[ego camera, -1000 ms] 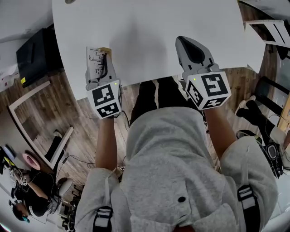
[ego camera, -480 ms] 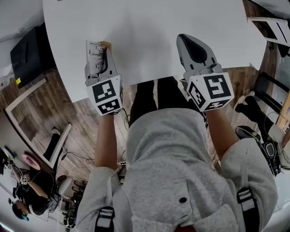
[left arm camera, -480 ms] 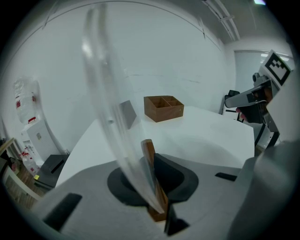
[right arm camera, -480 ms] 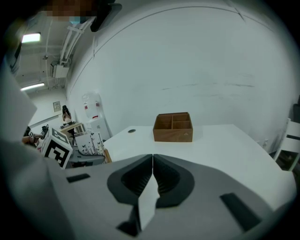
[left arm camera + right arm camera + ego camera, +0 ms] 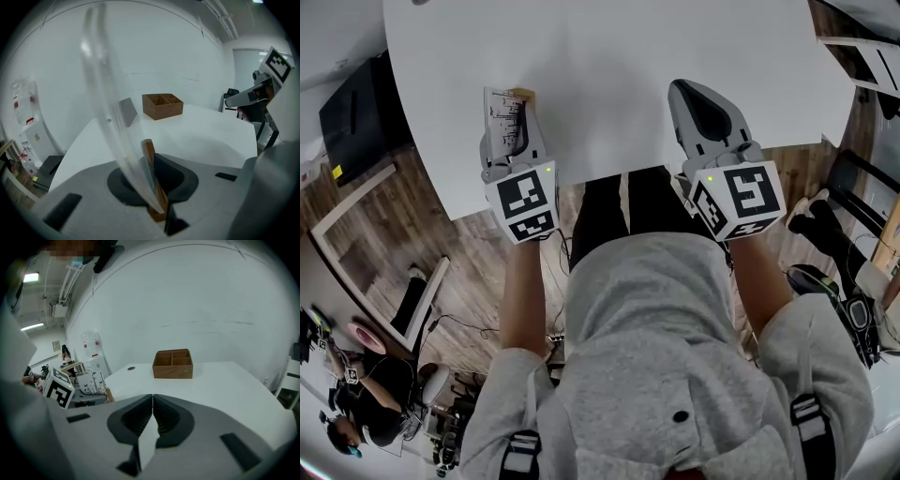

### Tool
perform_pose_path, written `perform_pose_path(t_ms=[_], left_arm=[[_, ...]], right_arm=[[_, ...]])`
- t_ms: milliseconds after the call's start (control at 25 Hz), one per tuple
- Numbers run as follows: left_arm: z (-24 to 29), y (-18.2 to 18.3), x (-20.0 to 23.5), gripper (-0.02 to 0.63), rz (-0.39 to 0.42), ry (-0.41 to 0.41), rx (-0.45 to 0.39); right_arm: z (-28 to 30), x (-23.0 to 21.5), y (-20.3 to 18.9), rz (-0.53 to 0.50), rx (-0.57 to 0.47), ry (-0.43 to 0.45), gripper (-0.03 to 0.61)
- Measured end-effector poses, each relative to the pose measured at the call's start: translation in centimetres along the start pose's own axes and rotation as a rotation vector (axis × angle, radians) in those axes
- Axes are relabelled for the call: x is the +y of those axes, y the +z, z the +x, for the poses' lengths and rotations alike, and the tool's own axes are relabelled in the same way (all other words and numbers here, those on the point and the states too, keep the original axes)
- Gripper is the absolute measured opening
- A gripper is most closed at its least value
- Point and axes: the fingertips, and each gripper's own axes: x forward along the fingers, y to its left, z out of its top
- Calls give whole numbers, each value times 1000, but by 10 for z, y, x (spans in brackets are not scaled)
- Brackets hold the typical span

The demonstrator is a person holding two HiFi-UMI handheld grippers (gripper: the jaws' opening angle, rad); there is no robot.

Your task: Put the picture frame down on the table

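- The left gripper [image 5: 517,148] is clamped on the picture frame [image 5: 502,114], which sits over the near left part of the white table [image 5: 609,56]. From the head view I can't say whether it touches the top yet.
- In the left gripper view the jaws pinch the frame's wooden strip [image 5: 153,174] together with the clear pane [image 5: 110,126], and the pane rises edge-on from between them.
- The right gripper [image 5: 701,105] is closed with nothing in it (jaws pressed flat together in its own view). It hangs over the table's near edge, well apart from the frame.
- A wooden compartment box [image 5: 173,363] stands far across the table, clear of all this.
- My guess is that the frame is light and stiff. The clear pane looks slick and liable to scratch or crack.
- The wooden strip seems the safer place to hold, since it gives the pads something to bite on.
- It wants lowering gently until it rests on the table, and only then letting go.
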Motion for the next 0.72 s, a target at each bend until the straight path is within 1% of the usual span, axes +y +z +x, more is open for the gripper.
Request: perform_pose_path(t_ms=[160, 640, 720], left_arm=[[1, 1, -3, 51, 23, -4, -9], [4, -4, -11, 52, 17, -7, -27], [4, -5, -14, 54, 23, -21, -22]], right_arm=[[2, 2, -6, 5, 8, 4, 26], [1, 3, -16, 8, 18, 7, 26], [1, 3, -16, 9, 18, 5, 26]])
